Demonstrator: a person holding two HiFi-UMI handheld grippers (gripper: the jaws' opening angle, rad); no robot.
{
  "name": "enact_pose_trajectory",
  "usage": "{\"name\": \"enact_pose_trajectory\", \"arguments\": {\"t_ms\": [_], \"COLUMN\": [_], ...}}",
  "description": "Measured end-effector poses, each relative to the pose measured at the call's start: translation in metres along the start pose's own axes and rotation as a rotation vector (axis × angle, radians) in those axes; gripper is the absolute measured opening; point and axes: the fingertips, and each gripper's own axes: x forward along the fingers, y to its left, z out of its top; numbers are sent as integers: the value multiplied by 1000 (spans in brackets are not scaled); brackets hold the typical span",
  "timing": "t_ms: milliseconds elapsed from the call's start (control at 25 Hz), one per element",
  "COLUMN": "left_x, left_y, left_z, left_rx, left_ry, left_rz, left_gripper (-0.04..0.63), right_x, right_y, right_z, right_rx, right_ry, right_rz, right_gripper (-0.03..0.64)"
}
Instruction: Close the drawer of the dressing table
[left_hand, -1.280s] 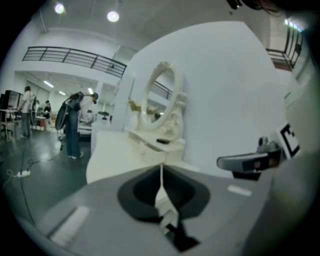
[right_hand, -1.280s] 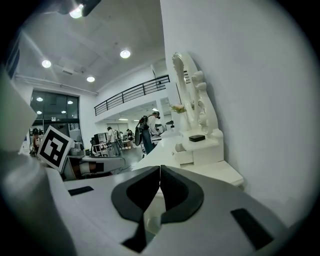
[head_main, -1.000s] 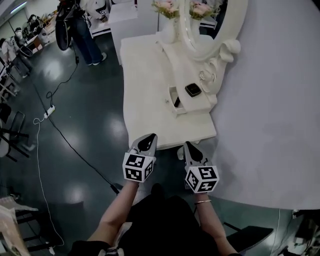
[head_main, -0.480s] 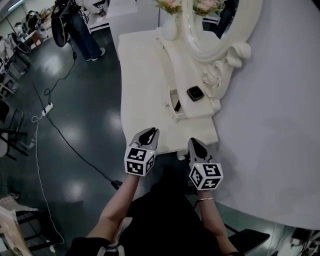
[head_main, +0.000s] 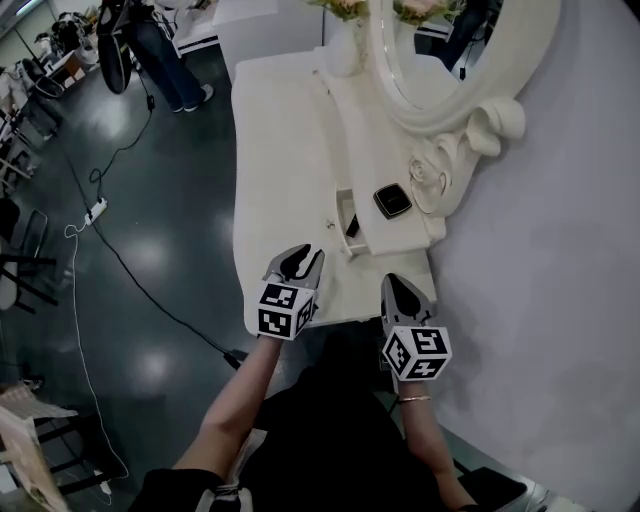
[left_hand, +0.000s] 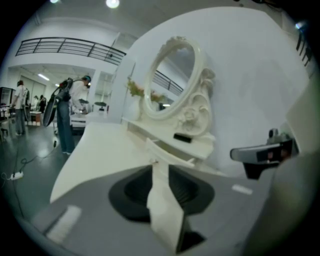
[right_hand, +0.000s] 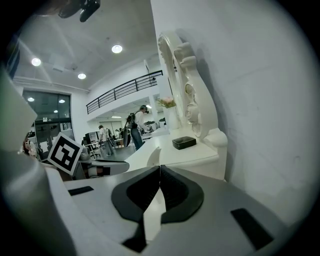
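Observation:
The white dressing table stands against the wall, with its small drawer pulled out from the raised shelf and a dark item inside it. The drawer front also shows in the left gripper view and in the right gripper view. My left gripper hovers over the table's near edge, short of the drawer, with a narrow gap between its jaws and nothing held. My right gripper sits at the near end of the table, jaws touching, empty.
A black box lies on the shelf above the drawer, under the oval mirror. A vase of flowers stands at the far end. A person stands on the dark floor at far left, where cables run.
Both grippers have come closer to the table's near edge, the left one now over the tabletop. The table and drawer look larger in the head view.

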Motion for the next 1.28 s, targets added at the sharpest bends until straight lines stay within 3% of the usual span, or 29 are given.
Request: {"name": "enact_pose_trajectory", "arguments": {"t_ms": [1040,1280], "left_x": [79,81], "left_y": [19,17], "left_z": [-7,-7], "left_rx": [41,48], "left_ry": [112,114], "left_rz": [28,24], "left_gripper": [97,57], "right_x": [25,25], "right_y": [-47,-49], "right_z": [7,7], "right_rx": [15,14], "right_ry": [28,31], "right_rz": [-12,-17], "right_gripper": [5,5]}}
